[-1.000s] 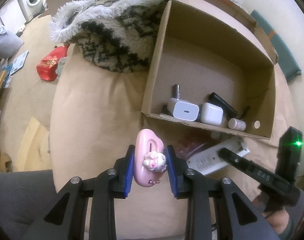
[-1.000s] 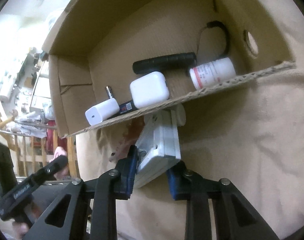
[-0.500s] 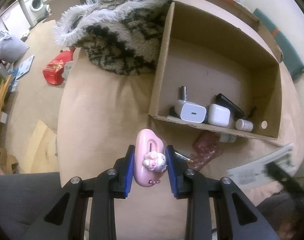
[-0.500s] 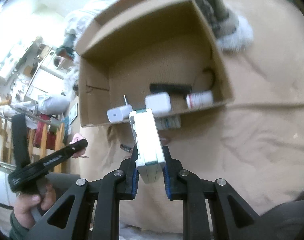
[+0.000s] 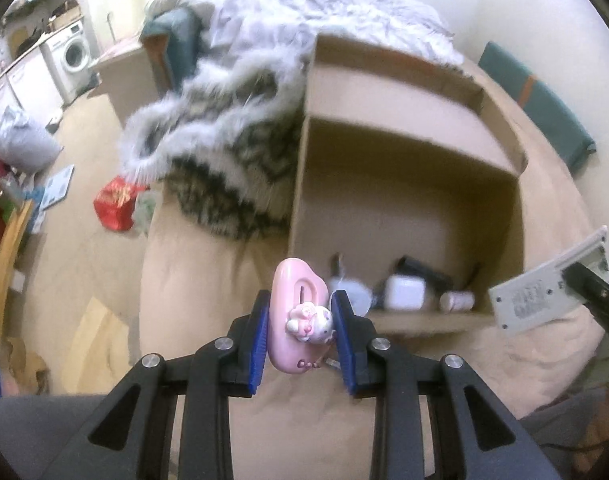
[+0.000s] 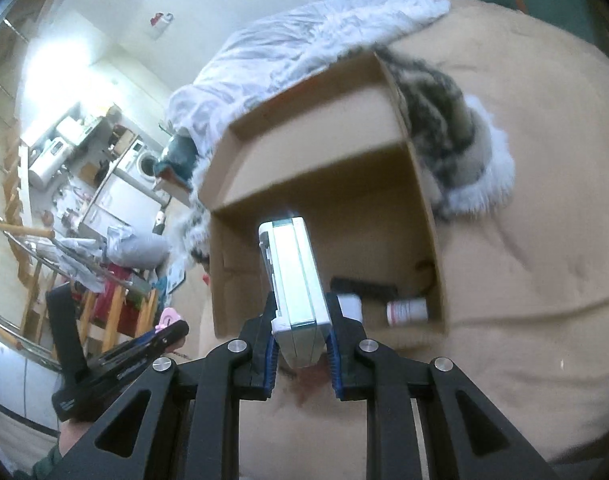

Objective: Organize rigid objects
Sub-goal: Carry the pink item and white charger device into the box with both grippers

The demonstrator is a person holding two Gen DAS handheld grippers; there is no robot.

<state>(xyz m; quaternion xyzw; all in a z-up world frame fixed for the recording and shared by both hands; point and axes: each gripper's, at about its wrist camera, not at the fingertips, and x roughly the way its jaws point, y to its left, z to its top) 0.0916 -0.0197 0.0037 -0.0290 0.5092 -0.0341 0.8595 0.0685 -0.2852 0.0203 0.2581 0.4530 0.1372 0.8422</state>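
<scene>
Box: a cardboard box lies open on the tan bed cover, already holding a white charger, a pill bottle and a dark stick.
Left tongs: clamped on a pink toy, short of the box mouth.
Right tongs: clamped on a white slab-shaped device, likewise outside.
Remaining: both pieces await boxing; a reddish item below the right tongs is too blurred to name.

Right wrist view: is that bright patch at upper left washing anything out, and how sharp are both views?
Right wrist view: glare at upper left bleaches the wall; the cardboard box is smeared, while the white device is fairly crisp. Left wrist view: even light, blurred fluffy blanket, sharp pink toy; fisheye bending in both.
</scene>
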